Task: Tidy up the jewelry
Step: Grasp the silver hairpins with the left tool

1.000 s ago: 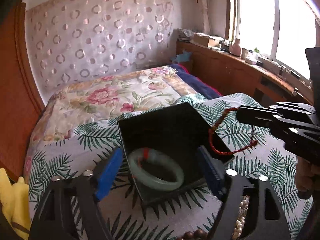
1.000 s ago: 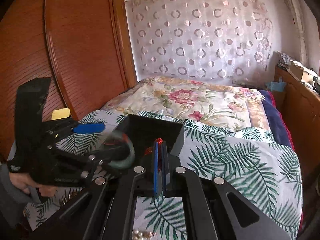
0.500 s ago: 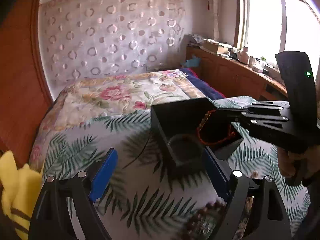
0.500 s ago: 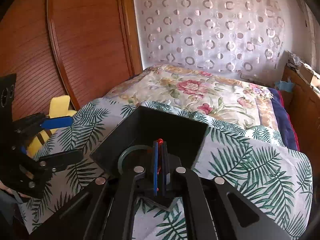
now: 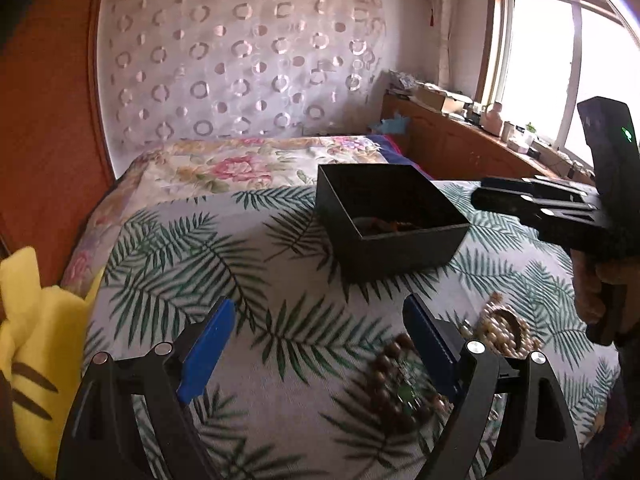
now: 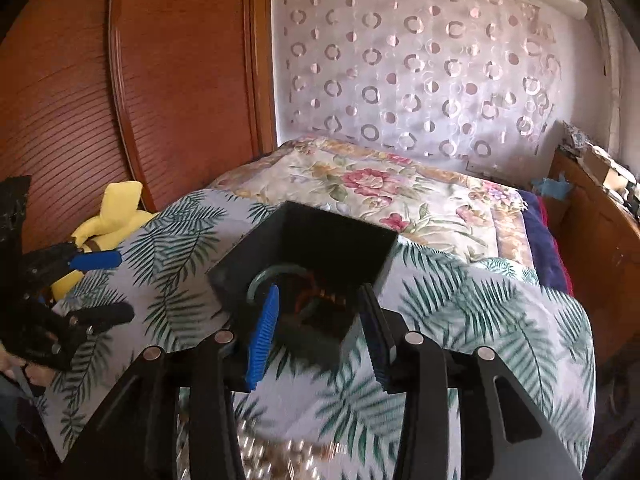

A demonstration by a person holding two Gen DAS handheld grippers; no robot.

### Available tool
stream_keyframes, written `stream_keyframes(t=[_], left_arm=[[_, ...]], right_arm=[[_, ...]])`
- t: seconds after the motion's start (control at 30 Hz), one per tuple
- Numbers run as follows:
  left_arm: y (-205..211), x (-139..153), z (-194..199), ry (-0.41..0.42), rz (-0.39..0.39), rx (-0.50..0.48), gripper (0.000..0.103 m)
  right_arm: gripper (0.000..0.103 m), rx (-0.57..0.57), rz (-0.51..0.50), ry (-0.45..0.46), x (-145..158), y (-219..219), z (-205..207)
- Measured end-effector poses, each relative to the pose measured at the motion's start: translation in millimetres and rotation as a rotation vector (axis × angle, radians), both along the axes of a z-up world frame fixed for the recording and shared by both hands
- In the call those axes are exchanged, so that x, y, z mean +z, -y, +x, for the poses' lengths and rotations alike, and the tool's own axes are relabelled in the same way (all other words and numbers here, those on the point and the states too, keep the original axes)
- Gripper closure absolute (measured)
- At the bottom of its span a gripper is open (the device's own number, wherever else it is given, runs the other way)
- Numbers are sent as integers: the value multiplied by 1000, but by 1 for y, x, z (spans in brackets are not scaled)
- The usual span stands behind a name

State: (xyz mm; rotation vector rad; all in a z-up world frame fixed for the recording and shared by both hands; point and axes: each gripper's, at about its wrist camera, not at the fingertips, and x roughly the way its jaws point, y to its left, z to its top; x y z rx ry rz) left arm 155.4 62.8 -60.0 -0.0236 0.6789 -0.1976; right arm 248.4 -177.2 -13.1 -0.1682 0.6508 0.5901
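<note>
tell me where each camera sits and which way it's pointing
Left wrist: sits on the left gripper, jaws open, looking up the bed past the brown bead bracelet to the black box; the right gripper and its hand enter from the right.
Right wrist: sits on the right gripper, jaws open, low over the box, facing the curtain; the left gripper shows at the left.
Shared: box, leaf-print bedspread, yellow plush.
</note>
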Motion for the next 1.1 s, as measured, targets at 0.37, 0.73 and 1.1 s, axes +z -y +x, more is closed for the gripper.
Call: stream_keyframes(t=[0.37, 0.73, 1.1], left_arm=[[13, -12, -32, -40, -52, -20, 21], [35, -29, -43, -94, -81, -64, 45], [46, -35, -23, -125, -100, -69, 57]], right_arm=[[47, -30, 2, -73, -34, 41, -75], [42, -44, -24, -125, -64, 56, -118], [42, -57, -13, -124, -71, 58, -121]])
